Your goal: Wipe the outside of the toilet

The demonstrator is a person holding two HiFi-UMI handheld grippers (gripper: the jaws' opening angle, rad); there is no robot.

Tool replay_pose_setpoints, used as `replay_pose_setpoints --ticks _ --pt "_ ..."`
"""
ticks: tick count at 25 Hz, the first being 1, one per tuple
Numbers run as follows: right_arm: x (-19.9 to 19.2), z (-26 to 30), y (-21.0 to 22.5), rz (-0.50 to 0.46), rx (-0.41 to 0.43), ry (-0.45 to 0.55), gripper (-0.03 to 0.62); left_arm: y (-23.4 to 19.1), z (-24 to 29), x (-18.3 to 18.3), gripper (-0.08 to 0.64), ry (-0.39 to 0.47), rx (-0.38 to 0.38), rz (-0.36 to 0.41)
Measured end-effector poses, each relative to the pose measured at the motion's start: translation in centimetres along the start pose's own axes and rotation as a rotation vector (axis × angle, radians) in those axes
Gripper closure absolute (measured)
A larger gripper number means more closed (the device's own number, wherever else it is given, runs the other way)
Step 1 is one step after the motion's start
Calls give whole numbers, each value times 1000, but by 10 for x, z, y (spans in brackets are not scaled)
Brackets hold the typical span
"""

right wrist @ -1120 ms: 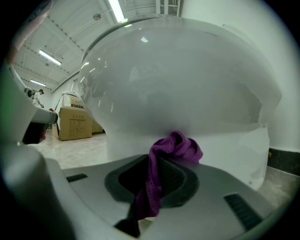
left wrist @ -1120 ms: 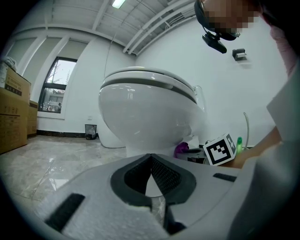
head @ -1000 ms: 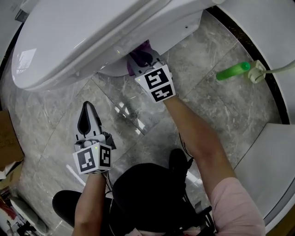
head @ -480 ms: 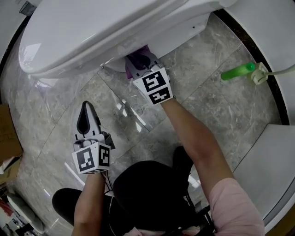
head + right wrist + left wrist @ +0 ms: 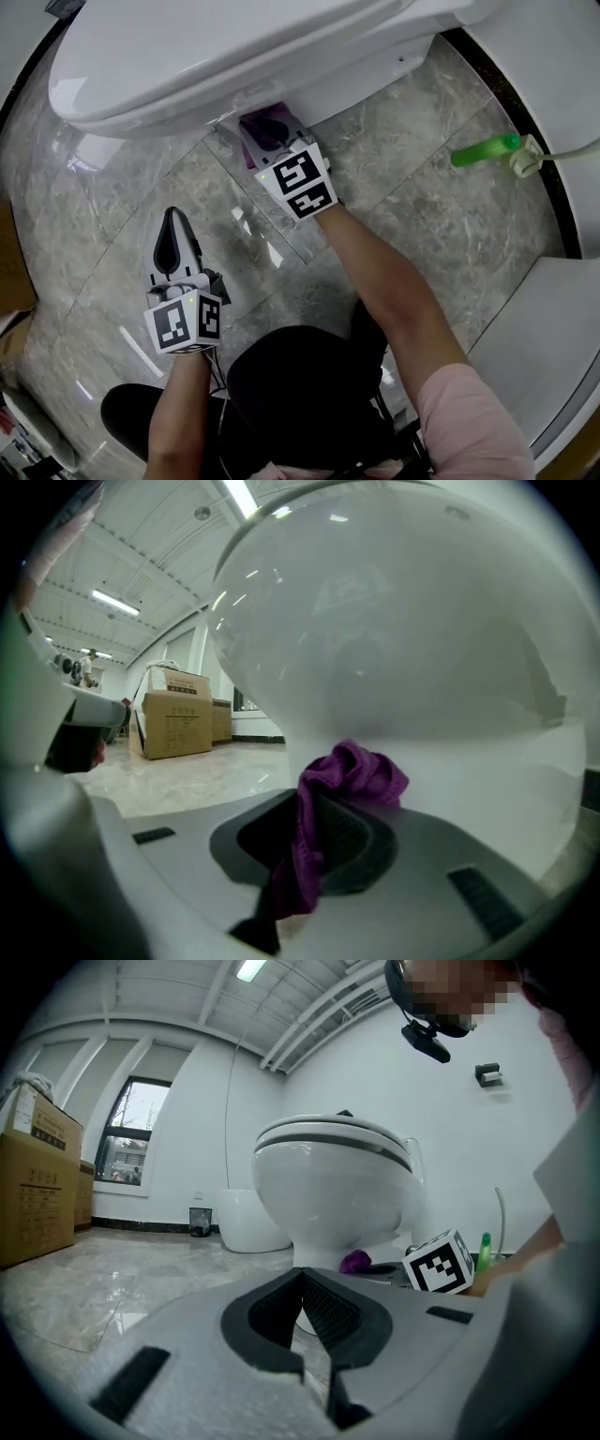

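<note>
Closest to the camera on the head, the left tool point(image 5: 174, 220) hangs low over the grey floor point(image 5: 422, 159). Its two jaws are pressed together with nothing between them. The left tool's own view point(image 5: 302, 1277) shows this best, with the jaw tips meeting in a point.

A bit further out, the right tool point(image 5: 267, 131) reaches under the side of the white toilet point(image 5: 216, 47). It is clamped on a purple cloth point(image 5: 274, 120). From above, only a small bit of the cloth peeks out. The right tool's view point(image 5: 323, 803) shows much more: the purple cloth point(image 5: 354, 772) is bunched up past the jaw tips and hangs down between them. It looks like it is pressed on the round bowl of the toilet point(image 5: 403, 621), but I cannot be sure it touches.

The left tool's view shows the whole toilet point(image 5: 328, 1185) from the side, with the right tool's cube point(image 5: 438, 1262) low beside it. Far off on the floor lies a green bottle point(image 5: 483, 148). Brown boxes point(image 5: 173, 724) stand far behind in the right tool's view and do not show from above.

Since a second ago, the right tool and the cloth have slid to the left along the toilet. The left tool has stayed where it was.
</note>
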State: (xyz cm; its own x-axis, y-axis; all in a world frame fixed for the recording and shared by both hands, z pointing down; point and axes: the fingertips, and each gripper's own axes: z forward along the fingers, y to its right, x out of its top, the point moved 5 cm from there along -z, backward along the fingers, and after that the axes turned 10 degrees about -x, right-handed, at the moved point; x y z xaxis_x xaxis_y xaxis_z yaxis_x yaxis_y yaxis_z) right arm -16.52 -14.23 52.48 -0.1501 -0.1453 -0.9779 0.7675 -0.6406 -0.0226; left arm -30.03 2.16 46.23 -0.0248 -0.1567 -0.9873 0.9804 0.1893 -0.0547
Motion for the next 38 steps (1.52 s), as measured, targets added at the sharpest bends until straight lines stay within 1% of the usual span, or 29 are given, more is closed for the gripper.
replay_pose_setpoints --ticks 3,8,10,12,21,27,30,34,38 --pt "4 9 -36 -14 101 7 532 -9 -6 4 554 7 13 9" --pt "27 11 -93 -10 274 53 532 -29 -21 13 554 11 47 25" --pt "36 9 -107 -19 324 72 531 -34 -24 17 554 16 59 31" --pt "42 6 -114 -21 352 84 531 -35 -26 22 554 20 62 34" --pt "55 -8 -108 -30 372 104 531 -28 -23 37 554 35 41 58" --pt "36 -33 -85 -87 379 76 530 -4 -8 43 554 39 -1 73" --pt "27 -45 -63 -96 355 62 531 6 4 43 554 42 -25 72" --pt "13 -66 -27 -93 316 36 529 25 16 41 552 24 -57 74" --pt "-4 -89 29 -98 231 4 529 45 31 40 552 14 -80 70"
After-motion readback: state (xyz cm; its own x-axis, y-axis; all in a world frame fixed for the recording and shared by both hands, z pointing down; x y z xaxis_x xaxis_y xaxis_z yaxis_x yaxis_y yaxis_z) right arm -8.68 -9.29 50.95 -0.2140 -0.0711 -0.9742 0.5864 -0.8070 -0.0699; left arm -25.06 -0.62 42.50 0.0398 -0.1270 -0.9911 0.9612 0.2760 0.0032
